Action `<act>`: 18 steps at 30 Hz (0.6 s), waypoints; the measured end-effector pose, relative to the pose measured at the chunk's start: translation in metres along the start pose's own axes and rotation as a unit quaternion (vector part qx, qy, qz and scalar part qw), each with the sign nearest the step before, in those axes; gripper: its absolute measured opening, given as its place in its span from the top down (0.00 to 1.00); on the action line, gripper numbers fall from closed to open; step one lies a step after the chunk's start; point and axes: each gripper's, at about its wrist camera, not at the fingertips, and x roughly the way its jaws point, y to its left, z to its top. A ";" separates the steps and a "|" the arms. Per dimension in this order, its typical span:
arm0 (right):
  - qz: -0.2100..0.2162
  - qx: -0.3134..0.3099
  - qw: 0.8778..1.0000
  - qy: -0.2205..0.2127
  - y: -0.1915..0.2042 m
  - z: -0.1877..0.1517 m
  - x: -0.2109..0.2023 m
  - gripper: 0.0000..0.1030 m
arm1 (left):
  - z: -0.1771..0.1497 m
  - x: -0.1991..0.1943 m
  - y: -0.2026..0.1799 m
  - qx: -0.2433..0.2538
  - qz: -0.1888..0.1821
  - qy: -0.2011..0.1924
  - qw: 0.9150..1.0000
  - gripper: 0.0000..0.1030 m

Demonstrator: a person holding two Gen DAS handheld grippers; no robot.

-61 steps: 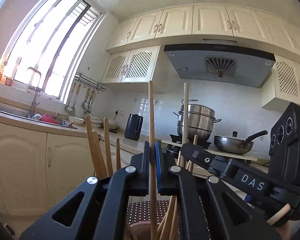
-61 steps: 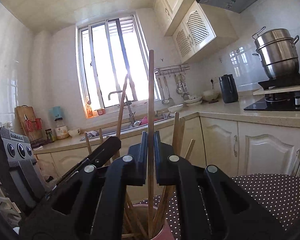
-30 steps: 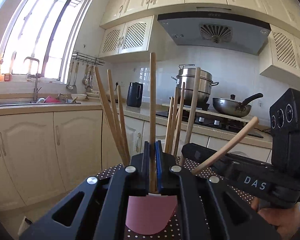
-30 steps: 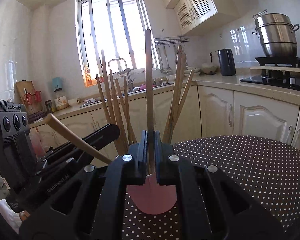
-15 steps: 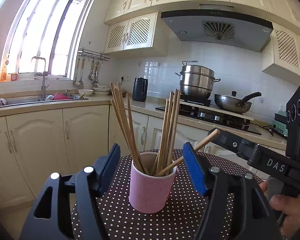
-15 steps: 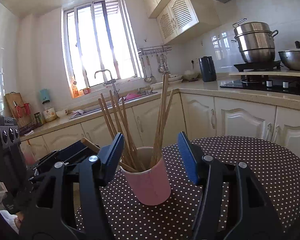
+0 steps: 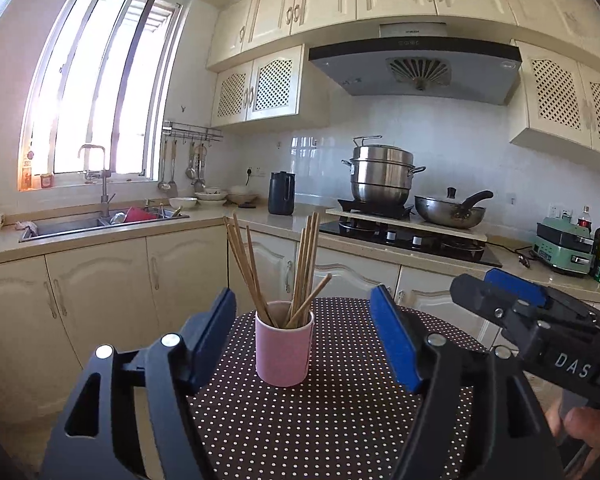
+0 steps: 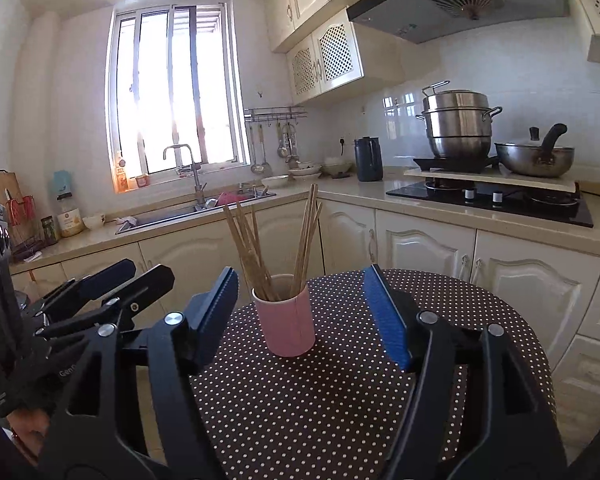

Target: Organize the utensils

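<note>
My left claw (image 7: 302, 338) and right claw (image 8: 300, 314) both pointed slightly downward, side by side, jaws just opened wide with nothing gripped. My hand (image 7: 588, 426) held the right claw's handle.

Bright daylight floods in through the window (image 7: 96, 92), blowing out its panes; fisheye edges curve and darken.

The lower ends of the wooden chopsticks (image 7: 300, 264) are hidden inside the pink cylindrical cup (image 7: 284, 350), and the round dotted desk's (image 8: 340, 400) near edge is cut off.
</note>
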 end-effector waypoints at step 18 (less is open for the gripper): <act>-0.050 -0.051 0.996 -0.061 0.049 -0.004 -0.124 0.26 | 0.010 -0.130 -0.030 0.020 0.015 -0.059 0.998 0.23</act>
